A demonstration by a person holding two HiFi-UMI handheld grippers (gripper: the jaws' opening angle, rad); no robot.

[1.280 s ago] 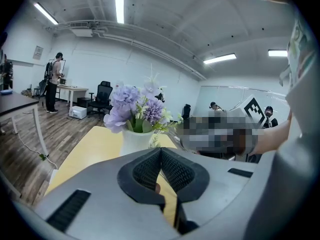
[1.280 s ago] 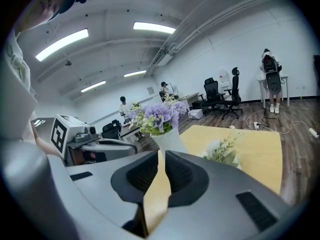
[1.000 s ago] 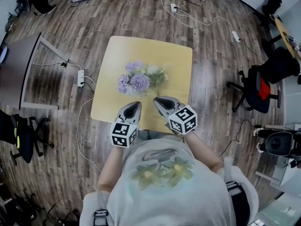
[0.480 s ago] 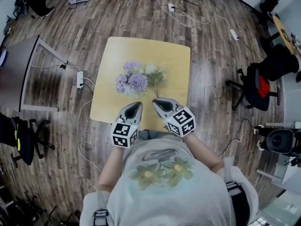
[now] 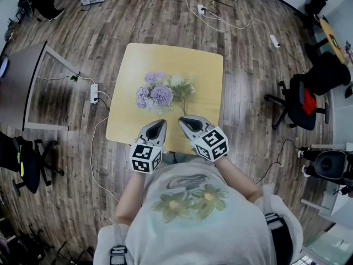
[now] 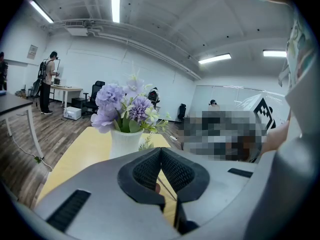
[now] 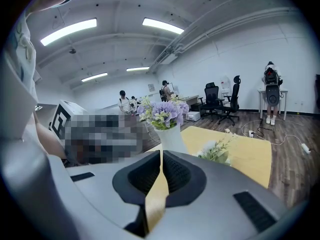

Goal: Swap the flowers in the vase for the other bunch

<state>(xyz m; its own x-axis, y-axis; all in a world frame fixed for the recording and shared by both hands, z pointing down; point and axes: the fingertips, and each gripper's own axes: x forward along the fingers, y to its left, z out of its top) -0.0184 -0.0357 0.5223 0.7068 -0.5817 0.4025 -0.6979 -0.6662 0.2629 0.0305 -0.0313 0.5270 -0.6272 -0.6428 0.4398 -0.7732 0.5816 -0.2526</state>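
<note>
We hold both claws low over the near edge of the yellow table (image 5: 165, 57), side by side and near each other, both aimed at the flowers. The left claw (image 6: 160, 150) is pressed together: its ribbed pads meet at the tips and pinch nothing. The right claw (image 7: 161, 153) is likewise pressed together and empty, its pads touching along a thin seam.

The white vase (image 6: 125, 143) stands upright on the table, ahead of the left claw and a little to its left, apart from the tips. It carries the purple flowers (image 5: 155, 93), which rise above its mouth with green leaves among them. From the right claw the same vase stands almost straight ahead.

The other bunch (image 7: 216, 150), pale white blooms with green sprigs, lies flat on the table ahead of the right claw and to its right, just beside the vase; we cannot tell whether it touches it. Neither claw touches the vase or either bunch.

Beyond the table, past both claws, a wooden floor (image 5: 165, 15) carries white cables (image 5: 231, 21) and office chairs (image 5: 303, 101).
</note>
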